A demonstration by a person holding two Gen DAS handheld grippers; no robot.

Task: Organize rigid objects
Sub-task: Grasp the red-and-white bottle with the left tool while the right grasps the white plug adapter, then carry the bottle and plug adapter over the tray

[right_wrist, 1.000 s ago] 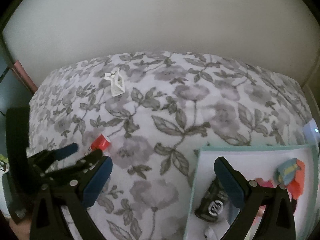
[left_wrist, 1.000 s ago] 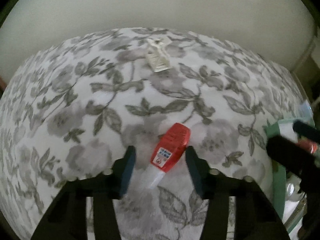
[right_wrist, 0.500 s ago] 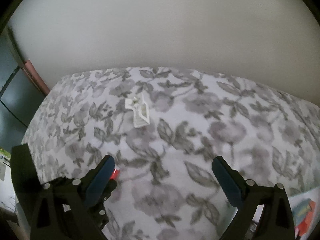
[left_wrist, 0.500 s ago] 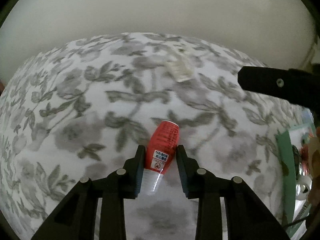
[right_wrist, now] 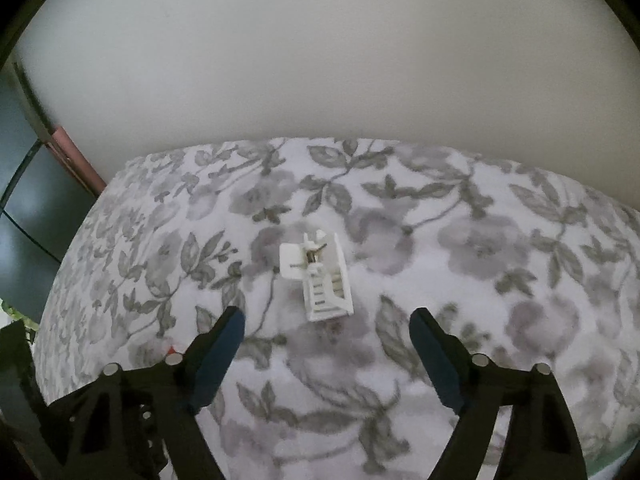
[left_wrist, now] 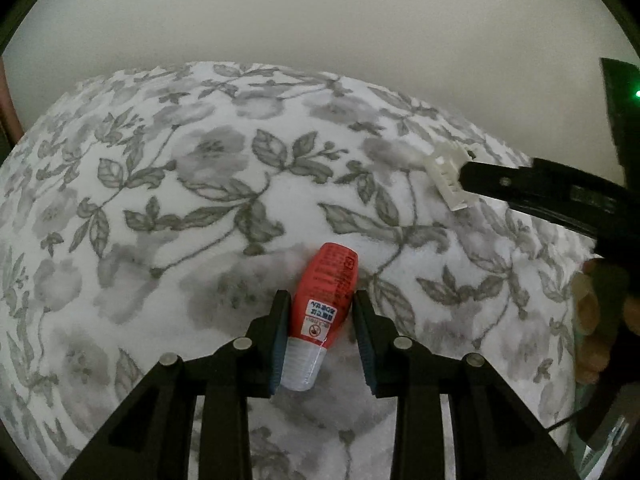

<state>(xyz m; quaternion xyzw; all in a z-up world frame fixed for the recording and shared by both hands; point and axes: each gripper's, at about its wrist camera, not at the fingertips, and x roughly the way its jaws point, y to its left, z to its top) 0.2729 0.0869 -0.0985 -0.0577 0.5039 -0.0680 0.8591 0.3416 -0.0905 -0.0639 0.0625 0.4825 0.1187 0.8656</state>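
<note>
So, quick rundown of where you're at:

Bottle: small red plastic bottle with a clear cap (left_wrist: 326, 304) and a white warning label, lying on its side on the grey-and-white floral cloth (left_wrist: 160, 208), cap end toward your left wrist camera.
Left gripper (left_wrist: 320, 334): your left tongs are clamped on that bottle, pads pressing its lower body from both sides.
Clip: white plastic slotted clip (right_wrist: 320, 276), lying flat on the cloth, apart from the bottle.
Right gripper (right_wrist: 326, 344): jaws are closing with only cloth between them; the clip sits just ahead of the fingertips, roughly centred on the gap.
Edges: plain pale wall (right_wrist: 320, 60) right behind the cloth's far edge; dark panel (right_wrist: 24, 200) past the left edge.
Room: open floral cloth all around the clip and left of the bottle.
Crowding: your right gripper arm reaches in from the right of the left wrist view, its tip overlapping the clip.
</note>
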